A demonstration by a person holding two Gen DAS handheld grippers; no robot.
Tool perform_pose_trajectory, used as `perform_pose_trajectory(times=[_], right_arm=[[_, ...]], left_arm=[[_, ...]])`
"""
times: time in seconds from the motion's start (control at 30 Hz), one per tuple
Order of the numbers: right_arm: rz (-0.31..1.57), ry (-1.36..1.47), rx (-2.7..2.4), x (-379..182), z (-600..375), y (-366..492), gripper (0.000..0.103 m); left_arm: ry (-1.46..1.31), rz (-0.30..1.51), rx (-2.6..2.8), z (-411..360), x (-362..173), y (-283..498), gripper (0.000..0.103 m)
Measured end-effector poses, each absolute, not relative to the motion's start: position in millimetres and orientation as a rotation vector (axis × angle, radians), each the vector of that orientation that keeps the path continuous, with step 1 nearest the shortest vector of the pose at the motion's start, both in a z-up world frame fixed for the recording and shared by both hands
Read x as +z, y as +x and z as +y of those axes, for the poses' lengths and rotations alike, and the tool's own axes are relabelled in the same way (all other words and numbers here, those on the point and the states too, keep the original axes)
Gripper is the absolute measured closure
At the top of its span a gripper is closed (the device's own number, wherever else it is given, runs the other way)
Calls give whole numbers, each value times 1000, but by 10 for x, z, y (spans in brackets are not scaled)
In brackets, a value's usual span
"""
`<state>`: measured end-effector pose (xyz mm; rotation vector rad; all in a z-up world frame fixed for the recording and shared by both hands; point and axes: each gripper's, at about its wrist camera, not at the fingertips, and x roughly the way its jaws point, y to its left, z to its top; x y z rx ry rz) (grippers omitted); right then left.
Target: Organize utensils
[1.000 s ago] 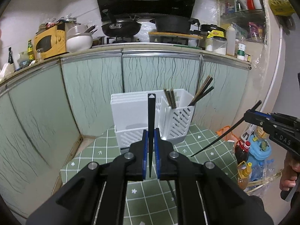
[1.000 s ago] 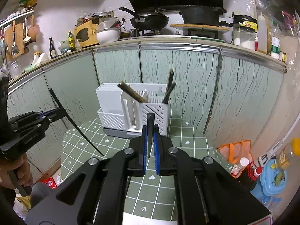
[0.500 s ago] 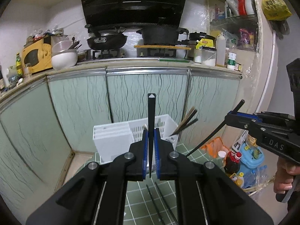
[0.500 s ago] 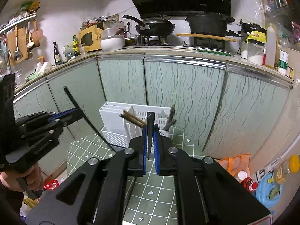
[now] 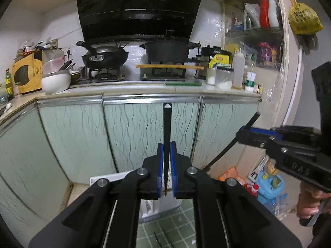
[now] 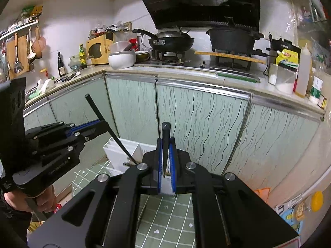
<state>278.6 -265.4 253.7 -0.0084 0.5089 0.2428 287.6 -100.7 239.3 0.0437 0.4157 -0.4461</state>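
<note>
Above the white rack [image 6: 115,150], left gripper [image 5: 166,169] clamped on black chopstick [image 5: 166,128], right gripper [image 6: 165,161] likewise.

Black chopstick [image 5: 166,136] between blue pads [image 5: 159,169]. White rack [image 6: 124,150] on green cloth [image 6: 169,212] with white grid. Pale green cabinet doors [image 5: 142,132] carry wavy black lines. Yellow bag [image 5: 304,20] hangs.

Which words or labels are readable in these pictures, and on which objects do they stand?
"DAS": side of the right hand-held gripper.
"SUPOR", faint: black appliance on the counter.
Left hand-held gripper: embossed lettering too blurred.
Bottle and packet labels on the counter and shelves: too small.
</note>
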Motion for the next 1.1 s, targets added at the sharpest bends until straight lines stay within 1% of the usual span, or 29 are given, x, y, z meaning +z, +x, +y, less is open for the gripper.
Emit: perform_pose_trajectory(times=[0.2, 0.47, 0.7, 0.87, 0.9, 0.93, 0.97, 1.0, 1.07, 1.1], right_arm=[[519, -11, 247, 2575, -2690, 3075, 97], [560, -13, 252, 2254, -2680, 3383, 97], [606, -10, 260, 1900, -2694, 3559, 97], [624, -3, 265, 1833, -2746, 3571, 96], [627, -3, 266, 1841, -2759, 3561, 90], [626, -6, 265, 1864, -2766, 3550, 82], [615, -13, 255, 1900, -2784, 3511, 52], [600, -19, 247, 1937, -2795, 3473, 32], [581, -26, 226, 2007, -2842, 3398, 28], [571, -25, 215, 2045, -2873, 3358, 16]], left_arm=[[40, 416, -448, -1059, 2442, 3139, 97], [22, 491, -462, -1117, 2082, 3519, 97], [49, 518, -463, -1184, 1801, 3618, 97], [58, 533, -451, -1215, 1728, 3640, 96], [62, 526, -439, -1206, 1742, 3628, 83], [67, 520, -427, -1194, 1767, 3622, 47], [68, 500, -407, -1167, 1806, 3594, 26], [66, 477, -389, -1138, 1843, 3568, 7], [65, 441, -379, -1065, 1946, 3486, 7], [67, 441, -377, -1045, 1979, 3474, 7]])
